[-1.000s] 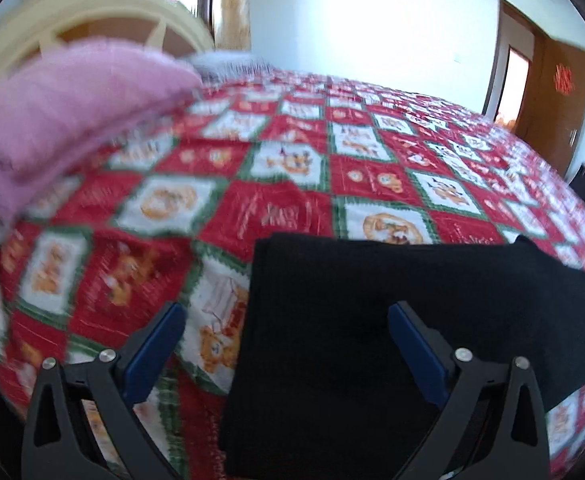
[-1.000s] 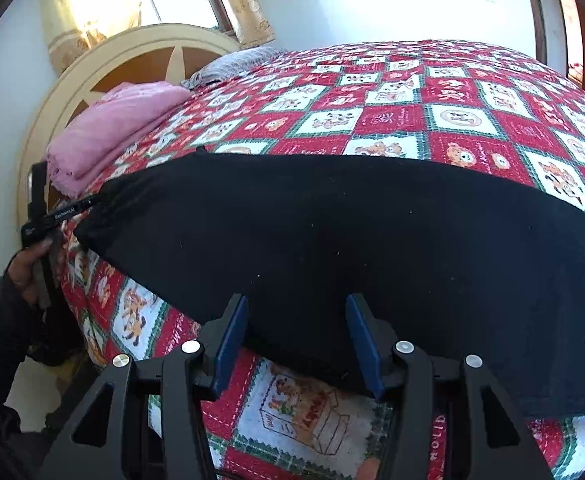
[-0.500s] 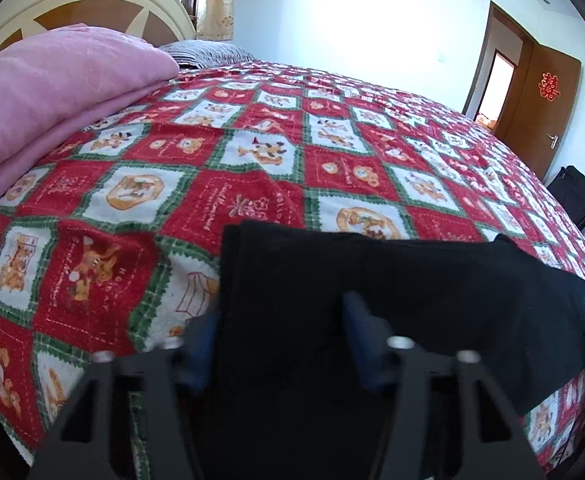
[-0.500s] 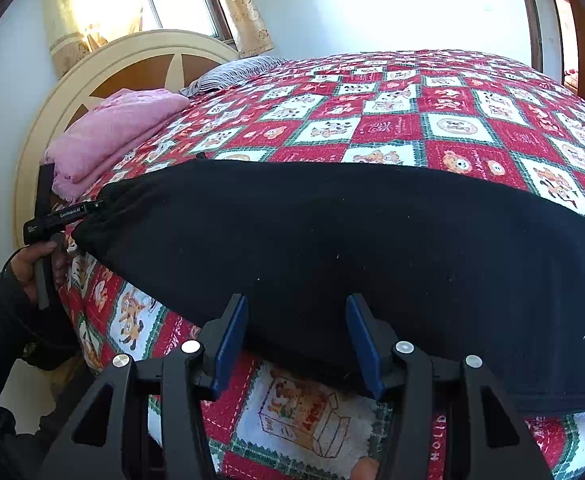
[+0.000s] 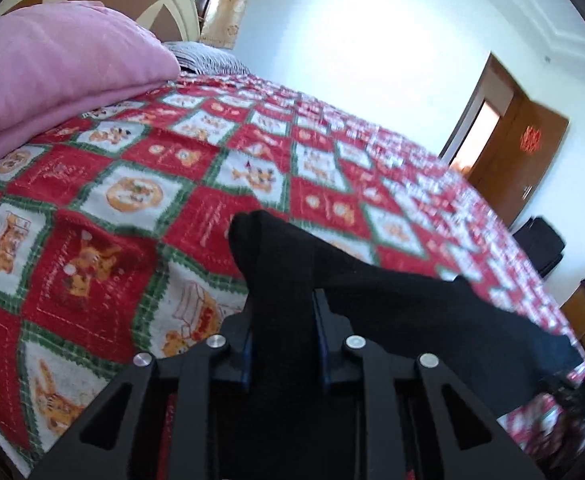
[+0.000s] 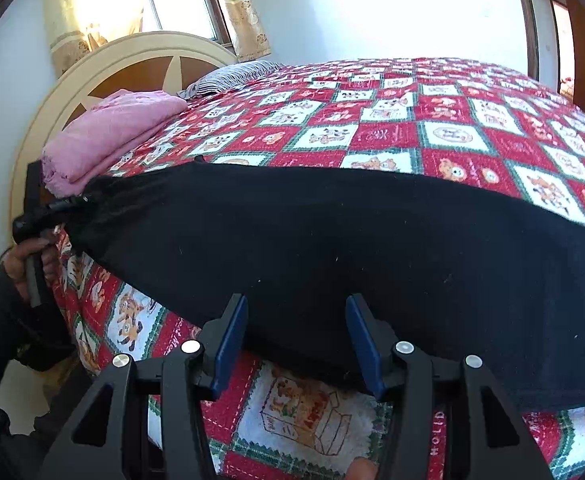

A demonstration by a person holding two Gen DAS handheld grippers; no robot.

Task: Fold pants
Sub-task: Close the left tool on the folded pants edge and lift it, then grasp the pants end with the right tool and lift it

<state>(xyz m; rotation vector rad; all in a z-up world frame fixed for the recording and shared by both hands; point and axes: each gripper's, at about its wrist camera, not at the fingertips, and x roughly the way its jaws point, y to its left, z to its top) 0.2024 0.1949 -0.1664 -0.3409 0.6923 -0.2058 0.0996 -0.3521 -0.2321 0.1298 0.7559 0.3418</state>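
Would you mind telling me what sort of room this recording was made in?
Most likely a home bedroom. A large bed covered by a red patchwork bedspread fills both views, with a rounded cream headboard and a folded pink blanket at its head; a wooden door stands at the far side.

Bedspread (image 6: 436,446): "HOLID", partly cut off, on red border | Door (image 5: 530,139): red paper emblem, character unreadable | Other text: none legible
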